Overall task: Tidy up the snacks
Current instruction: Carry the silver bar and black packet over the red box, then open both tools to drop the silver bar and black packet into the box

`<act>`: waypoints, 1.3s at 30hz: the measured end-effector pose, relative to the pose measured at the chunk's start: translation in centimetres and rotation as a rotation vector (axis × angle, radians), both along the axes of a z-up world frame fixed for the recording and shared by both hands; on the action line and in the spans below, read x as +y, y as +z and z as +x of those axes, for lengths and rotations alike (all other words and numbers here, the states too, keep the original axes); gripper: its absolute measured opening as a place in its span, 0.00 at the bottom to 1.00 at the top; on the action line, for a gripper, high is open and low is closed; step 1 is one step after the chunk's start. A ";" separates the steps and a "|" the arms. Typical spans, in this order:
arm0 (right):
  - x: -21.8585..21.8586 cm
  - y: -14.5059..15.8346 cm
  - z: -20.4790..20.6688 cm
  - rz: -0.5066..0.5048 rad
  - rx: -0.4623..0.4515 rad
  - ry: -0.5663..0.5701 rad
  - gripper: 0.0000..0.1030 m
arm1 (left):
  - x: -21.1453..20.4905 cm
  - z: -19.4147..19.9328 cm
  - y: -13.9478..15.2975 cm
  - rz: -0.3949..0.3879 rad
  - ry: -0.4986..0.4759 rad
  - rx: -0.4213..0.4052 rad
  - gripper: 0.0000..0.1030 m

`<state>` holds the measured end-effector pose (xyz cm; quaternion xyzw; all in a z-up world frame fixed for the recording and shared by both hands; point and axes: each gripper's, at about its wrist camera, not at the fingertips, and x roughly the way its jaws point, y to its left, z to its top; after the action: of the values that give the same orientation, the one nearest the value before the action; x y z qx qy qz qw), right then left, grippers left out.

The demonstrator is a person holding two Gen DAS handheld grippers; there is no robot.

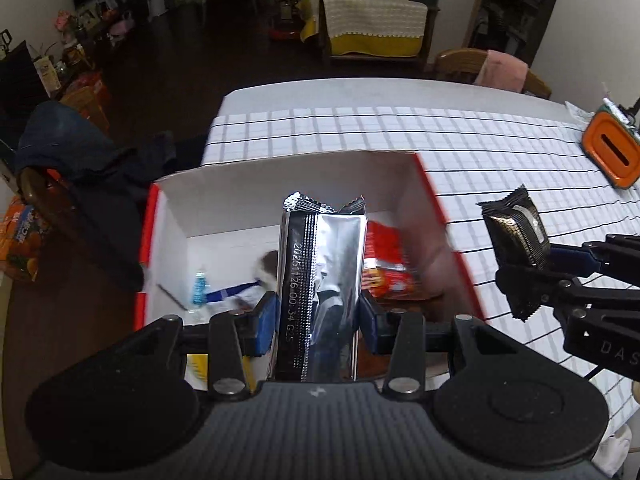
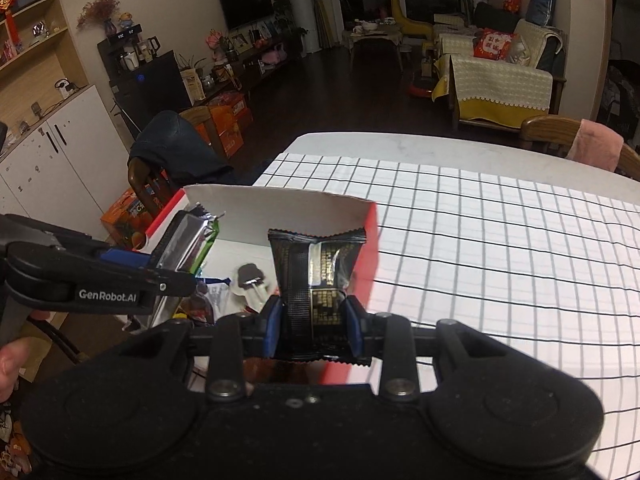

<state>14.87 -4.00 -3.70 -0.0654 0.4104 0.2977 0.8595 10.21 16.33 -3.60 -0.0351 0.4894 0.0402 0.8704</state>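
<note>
At frame centre of the left wrist view, the left gripper (image 1: 318,316) clamps a silver snack packet (image 1: 324,292) above the white-lined box (image 1: 224,196). At right, the right gripper (image 2: 314,320) pinches a black snack packet (image 2: 316,276).

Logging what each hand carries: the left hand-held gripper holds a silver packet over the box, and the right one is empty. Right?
Not quite. The right hand-held gripper is shut on a black packet, as the right wrist view shows. The left hand-held gripper does hold the silver packet over the box.
</note>
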 end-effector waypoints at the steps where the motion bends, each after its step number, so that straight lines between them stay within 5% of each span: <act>1: 0.6 -0.2 0.2 -0.003 0.002 0.001 0.31 | 0.6 0.1 -0.2 0.005 0.003 0.003 0.41; 21: 11.6 -7.2 3.9 -0.158 0.058 0.070 0.31 | 6.7 4.4 -6.0 0.067 0.002 0.104 0.41; 31: 12.9 -9.1 4.3 -0.197 0.097 0.086 0.31 | 6.3 5.8 -8.4 0.066 -0.039 0.190 0.41; 39: 12.9 -8.9 4.0 -0.205 0.108 0.114 0.32 | 6.2 5.4 -8.4 0.056 -0.040 0.181 0.42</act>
<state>18.83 8.90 -12.56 -0.1600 0.4798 0.3056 0.8067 15.62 22.52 -12.04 0.0031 0.5654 0.0395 0.8238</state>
